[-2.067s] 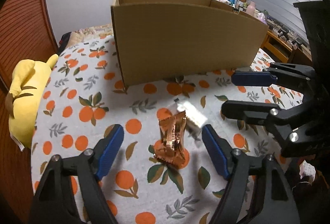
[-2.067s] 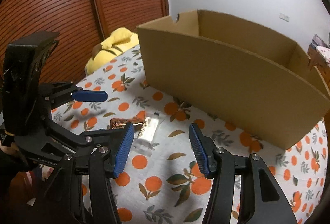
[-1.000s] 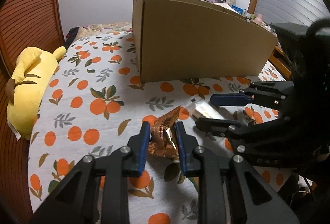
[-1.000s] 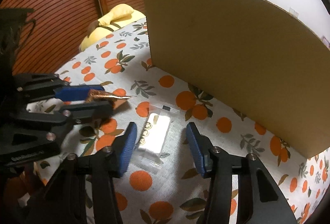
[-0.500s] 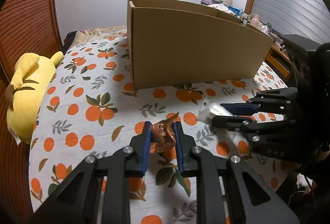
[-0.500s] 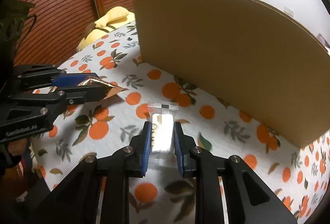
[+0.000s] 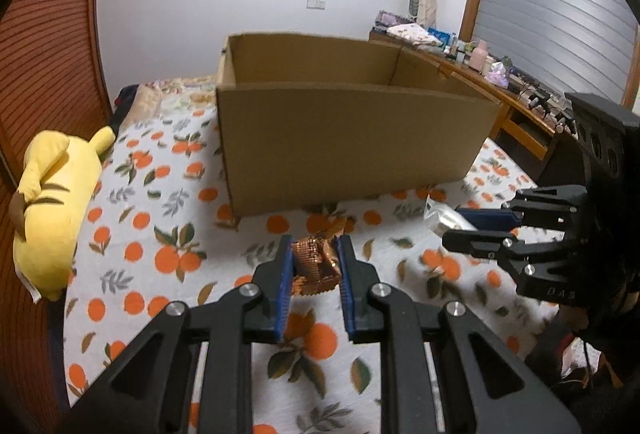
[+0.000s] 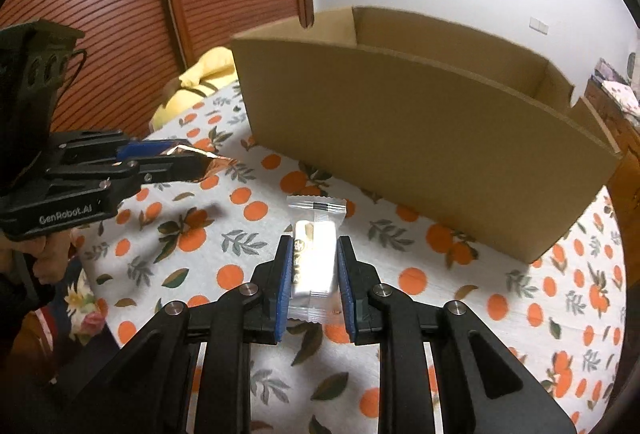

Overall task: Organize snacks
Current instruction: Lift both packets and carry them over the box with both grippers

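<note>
Against the wooden wall, a yellow plush toy [image 7: 52, 206] lies at the edge of our orange-print tablecloth [image 7: 168, 218]. Our left gripper [image 7: 314, 266] is clamped on a crumpled copper-foil snack [image 7: 314, 268], held above the cloth. Beyond stands the open cardboard box [image 7: 348, 142]. Our right gripper [image 8: 314, 270] pinches a white wrapped snack bar [image 8: 314, 258], also lifted near the box.

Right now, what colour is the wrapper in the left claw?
Shiny copper-brown foil wrapper, clearest in the left wrist view, pinched in the left claw.
</note>
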Demonstrator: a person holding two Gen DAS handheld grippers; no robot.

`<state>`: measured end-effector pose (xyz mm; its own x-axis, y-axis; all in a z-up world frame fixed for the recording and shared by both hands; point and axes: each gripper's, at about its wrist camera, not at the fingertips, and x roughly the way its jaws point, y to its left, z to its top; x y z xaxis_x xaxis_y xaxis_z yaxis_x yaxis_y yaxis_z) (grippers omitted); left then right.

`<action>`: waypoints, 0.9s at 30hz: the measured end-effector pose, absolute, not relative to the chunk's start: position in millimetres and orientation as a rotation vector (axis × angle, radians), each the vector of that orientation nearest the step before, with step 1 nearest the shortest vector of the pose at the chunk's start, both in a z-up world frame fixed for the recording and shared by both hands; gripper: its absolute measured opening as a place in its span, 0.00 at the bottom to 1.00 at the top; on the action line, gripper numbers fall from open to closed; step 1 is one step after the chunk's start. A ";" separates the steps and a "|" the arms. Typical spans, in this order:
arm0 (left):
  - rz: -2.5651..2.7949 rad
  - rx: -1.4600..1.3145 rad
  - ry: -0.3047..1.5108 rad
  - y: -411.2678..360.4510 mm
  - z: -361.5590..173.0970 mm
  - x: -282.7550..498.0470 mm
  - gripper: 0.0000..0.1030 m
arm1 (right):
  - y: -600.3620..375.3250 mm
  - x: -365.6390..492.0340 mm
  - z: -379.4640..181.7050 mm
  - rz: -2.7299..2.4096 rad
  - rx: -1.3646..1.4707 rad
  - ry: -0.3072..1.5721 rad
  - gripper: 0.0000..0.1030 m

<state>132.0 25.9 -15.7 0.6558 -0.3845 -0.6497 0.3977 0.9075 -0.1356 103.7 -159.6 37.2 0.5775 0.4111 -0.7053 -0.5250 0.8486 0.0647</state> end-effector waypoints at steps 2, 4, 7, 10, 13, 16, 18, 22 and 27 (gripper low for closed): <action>-0.455 0.019 0.713 21.8 -5.9 132.5 0.17 | -163.7 100.3 44.4 0.546 -0.158 0.765 0.19; -0.464 0.024 0.691 16.1 6.2 134.5 0.17 | -167.4 97.8 52.5 0.542 -0.155 0.745 0.19; -0.475 0.032 0.659 8.1 23.4 138.9 0.17 | -174.1 95.3 66.2 0.532 -0.158 0.712 0.19; -0.482 0.044 0.628 -0.3 40.7 145.6 0.17 | -179.1 95.6 82.5 0.514 -0.166 0.675 0.19; -0.486 0.056 0.604 -8.2 54.9 153.1 0.17 | -188.4 99.2 98.3 0.494 -0.163 0.641 0.19; -0.484 0.071 0.593 -17.1 62.9 163.1 0.17 | -198.2 106.9 108.3 0.475 -0.151 0.623 0.19; -0.484 0.080 0.594 -23.1 64.3 170.8 0.17 | -202.6 112.7 112.7 0.464 -0.140 0.618 0.19; -0.483 0.093 0.592 -32.9 68.8 184.5 0.17 | -214.3 123.6 118.0 0.452 -0.105 0.617 0.19; -0.485 0.101 0.590 -42.3 74.3 203.4 0.17 | -223.7 139.0 122.3 0.438 -0.085 0.612 0.19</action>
